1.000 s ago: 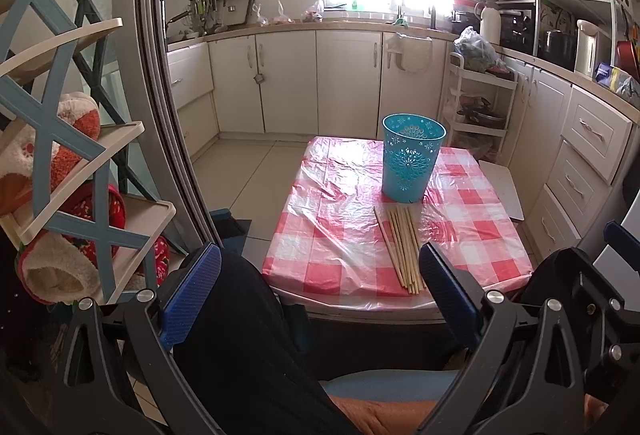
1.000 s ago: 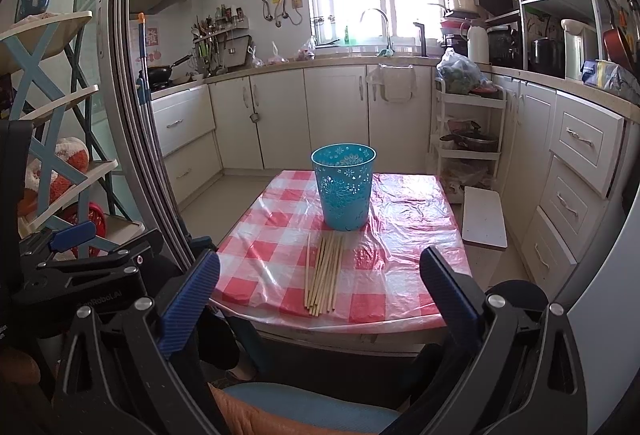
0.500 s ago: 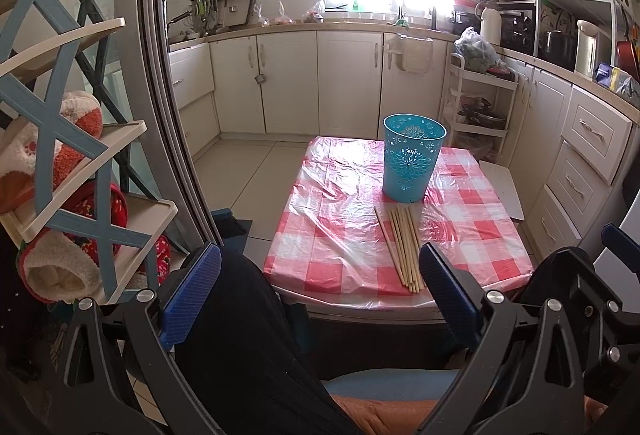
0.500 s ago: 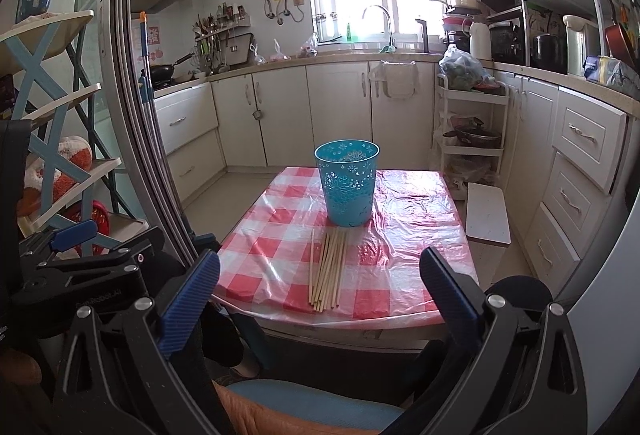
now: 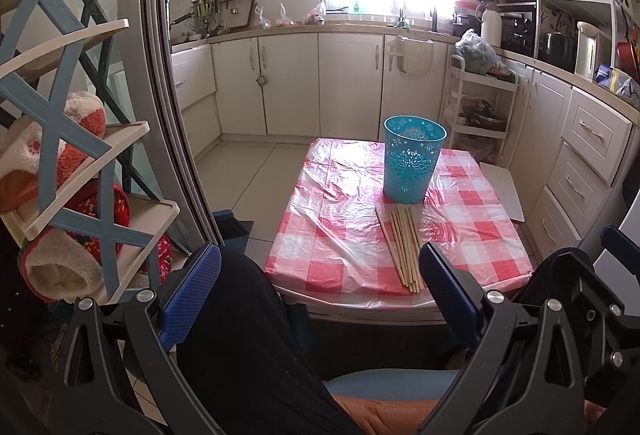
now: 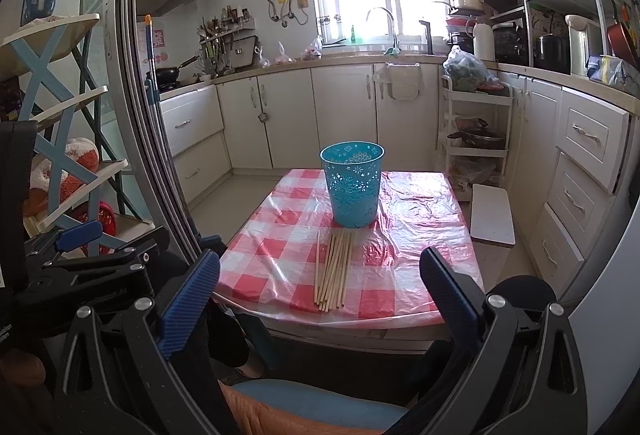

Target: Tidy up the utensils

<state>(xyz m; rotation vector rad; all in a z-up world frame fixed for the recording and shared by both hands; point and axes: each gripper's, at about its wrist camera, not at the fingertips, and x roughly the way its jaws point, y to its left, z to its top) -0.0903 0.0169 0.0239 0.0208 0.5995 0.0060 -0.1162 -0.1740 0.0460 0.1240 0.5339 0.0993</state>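
Several wooden chopsticks lie side by side on the red-checked table, pointing at a teal perforated cup that stands upright just behind them. The chopsticks and the cup also show in the right wrist view. My left gripper is open and empty, held short of the table's near edge. My right gripper is open and empty too, also back from the near edge. The left gripper's body shows at the left of the right wrist view.
A shelf rack with slippers stands close on the left beside a sliding door frame. White cabinets run along the right and back. A white trolley and a white board stand right of the table.
Both grippers have crept slightly forward toward the table; in the right wrist view the cup and chopsticks have shifted a little right. The jaws stay open.
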